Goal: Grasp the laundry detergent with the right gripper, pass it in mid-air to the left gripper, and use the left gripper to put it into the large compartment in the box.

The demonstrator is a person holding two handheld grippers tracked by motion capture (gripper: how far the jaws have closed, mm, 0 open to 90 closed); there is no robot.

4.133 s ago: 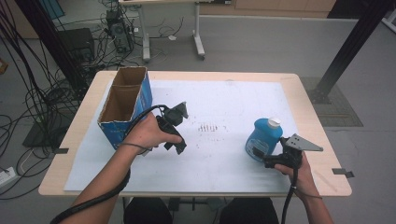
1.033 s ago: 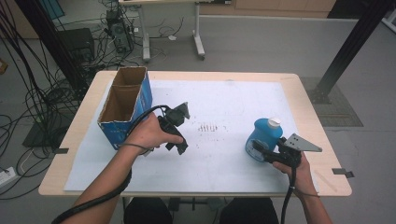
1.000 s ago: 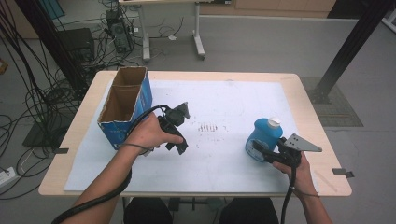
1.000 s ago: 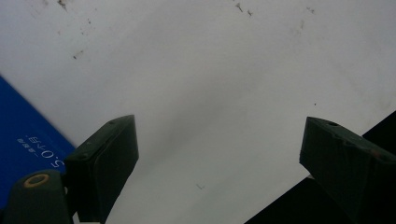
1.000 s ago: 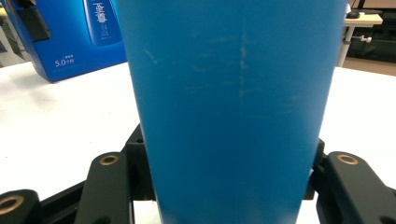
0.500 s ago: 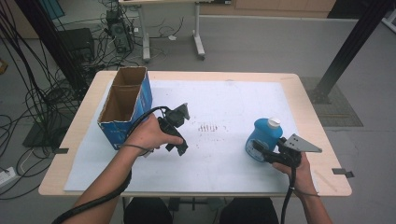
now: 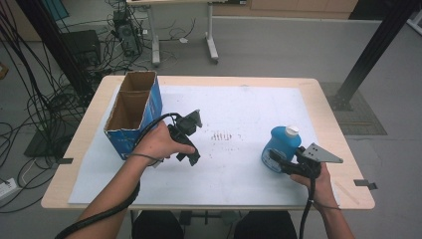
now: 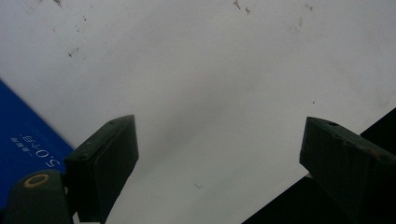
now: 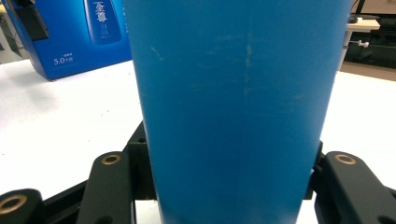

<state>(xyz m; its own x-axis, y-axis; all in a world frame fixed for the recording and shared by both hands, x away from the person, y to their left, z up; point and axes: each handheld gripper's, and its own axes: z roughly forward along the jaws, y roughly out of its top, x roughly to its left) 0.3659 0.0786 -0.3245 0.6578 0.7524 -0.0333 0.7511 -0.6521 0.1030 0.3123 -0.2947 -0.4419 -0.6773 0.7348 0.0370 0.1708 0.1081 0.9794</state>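
Blue carton (image 7: 130,117) stands open-topped at 9 o'clock on the counter (image 7: 239,119). Left tongs (image 7: 191,154) just right of it, near centre, jaws spread wide over bare white sheet, nothing between them. Blue bottle (image 7: 279,148), white cap (image 7: 291,130), upright at 4 o'clock. Right tongs (image 7: 276,158) clamped on the bottle's lower body, pads on both sides.

Blue bottle (image 7: 279,147) with white cap (image 7: 291,131), blue-sided box (image 7: 133,115)
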